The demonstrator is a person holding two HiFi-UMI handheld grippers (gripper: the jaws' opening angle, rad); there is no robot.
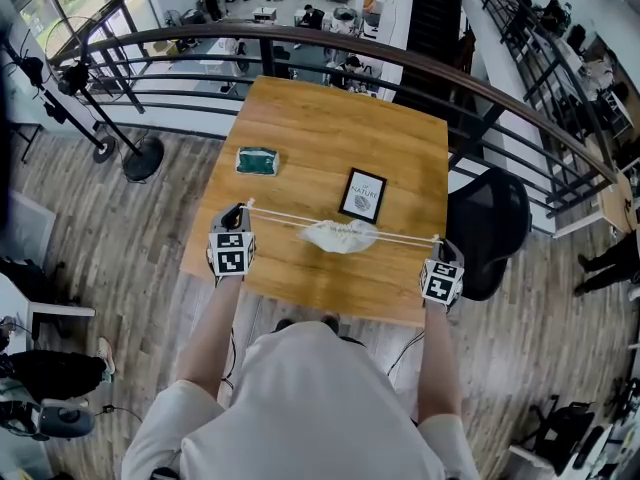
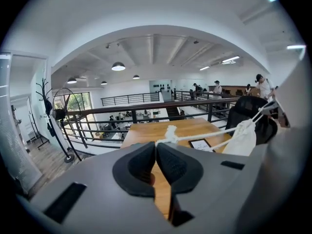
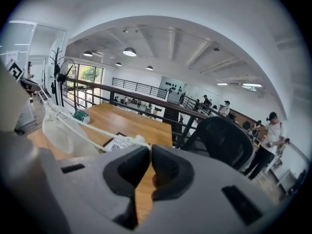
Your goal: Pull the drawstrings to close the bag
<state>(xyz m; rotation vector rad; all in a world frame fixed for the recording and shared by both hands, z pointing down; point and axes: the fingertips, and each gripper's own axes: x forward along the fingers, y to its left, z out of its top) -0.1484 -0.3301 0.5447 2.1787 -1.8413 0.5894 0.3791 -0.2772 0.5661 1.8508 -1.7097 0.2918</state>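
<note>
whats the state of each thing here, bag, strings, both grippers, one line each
white cloth drawstring bag: mouth gathered tight, at mid-string
white cord drawstrings: pulled taut between the two grippers
left gripper: shut on one drawstring end
right gripper: shut on the other drawstring end

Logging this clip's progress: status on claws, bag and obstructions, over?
Left claw and right claw shut on drawstrings, taut. Bag cinched midway over table. Framed card, green packet beyond it, off the strings.
</note>
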